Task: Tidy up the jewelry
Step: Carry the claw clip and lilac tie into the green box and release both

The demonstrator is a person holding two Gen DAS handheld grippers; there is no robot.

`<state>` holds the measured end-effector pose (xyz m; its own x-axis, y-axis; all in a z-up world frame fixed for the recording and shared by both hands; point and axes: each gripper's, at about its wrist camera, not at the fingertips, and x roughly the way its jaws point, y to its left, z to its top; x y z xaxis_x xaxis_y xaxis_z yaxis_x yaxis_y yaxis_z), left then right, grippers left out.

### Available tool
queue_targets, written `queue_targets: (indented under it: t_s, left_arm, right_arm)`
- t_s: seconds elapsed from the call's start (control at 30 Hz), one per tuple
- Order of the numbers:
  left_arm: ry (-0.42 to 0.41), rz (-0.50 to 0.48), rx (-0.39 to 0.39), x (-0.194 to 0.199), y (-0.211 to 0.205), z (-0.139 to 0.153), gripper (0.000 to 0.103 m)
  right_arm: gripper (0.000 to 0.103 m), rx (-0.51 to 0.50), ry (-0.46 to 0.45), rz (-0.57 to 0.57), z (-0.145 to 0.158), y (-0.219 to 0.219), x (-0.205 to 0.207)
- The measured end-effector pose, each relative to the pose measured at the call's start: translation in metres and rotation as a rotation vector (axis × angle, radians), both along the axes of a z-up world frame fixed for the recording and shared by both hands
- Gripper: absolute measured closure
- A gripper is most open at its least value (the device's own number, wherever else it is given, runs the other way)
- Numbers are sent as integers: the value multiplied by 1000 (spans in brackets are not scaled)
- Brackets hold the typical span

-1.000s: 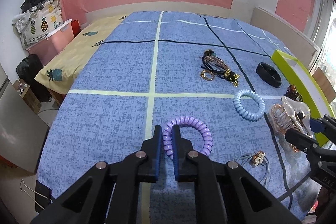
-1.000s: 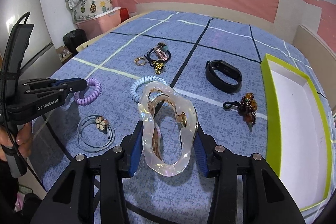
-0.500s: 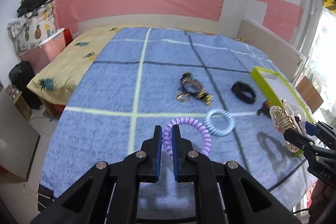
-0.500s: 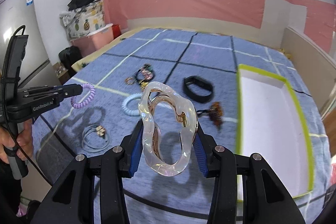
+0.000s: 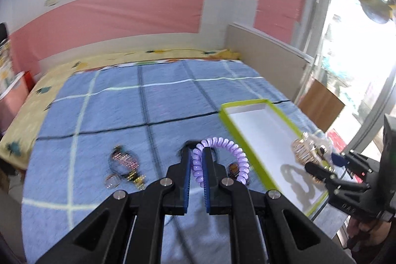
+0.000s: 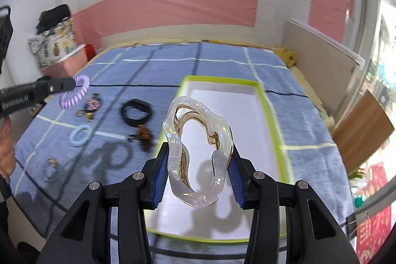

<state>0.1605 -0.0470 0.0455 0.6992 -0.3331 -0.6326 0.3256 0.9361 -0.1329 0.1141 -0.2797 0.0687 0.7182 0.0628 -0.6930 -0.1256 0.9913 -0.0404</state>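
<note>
Green-rimmed white tray (image 6: 271,115) empty — left tongs (image 5: 197,168) grip purple spiral hair tie (image 5: 231,149), right tongs (image 6: 198,171) clear claw clip (image 6: 198,152); several pieces remain on the bed.

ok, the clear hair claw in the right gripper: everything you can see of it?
The hair claw is a large, wavy loop of clear, glossy plastic with an amber-gold inner frame and a coiled metal spring at its hinge. It stands roughly upright, clamped by its two sides between the right gripper's blue pads, touching nothing else. It hangs in the air over the green-rimmed white tray, where its shadow falls.
</note>
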Motion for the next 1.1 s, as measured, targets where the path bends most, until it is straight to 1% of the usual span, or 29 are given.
queue_targets:
  t_s: [0.13,0.27,0.43,0.63,0.73,0.83,0.93,1.1]
  left_arm:
    - [13,-77,-6,25,-35,0,94]
    - [39,-138,-4,49,-67,-7,94]
    - [77,-178,36,81,-103,-21,94]
    - [144,-189,79,112,-133,-47,94]
    - [169,-175,111,120,-139,-56,94]
    - [187,-160,134,129,-142,-64,94]
    - [212,-151,143,135,-143,-70,93]
    - [223,-156,147,138,-148,-76,92]
  right_arm:
    - [58,1,33,-45,-12,-23,8]
    - [58,1,63,-67,-21,-35,14]
    - [58,3,100,-75,-33,-45,25]
    - [58,3,120,-72,-40,-46,35]
    - [58,-14,146,-65,-44,-42,40]
    - [58,-15,148,-63,-44,-42,40]
    - [58,-18,154,-59,-44,-42,39]
    - [57,-6,156,-58,-43,-43,38]
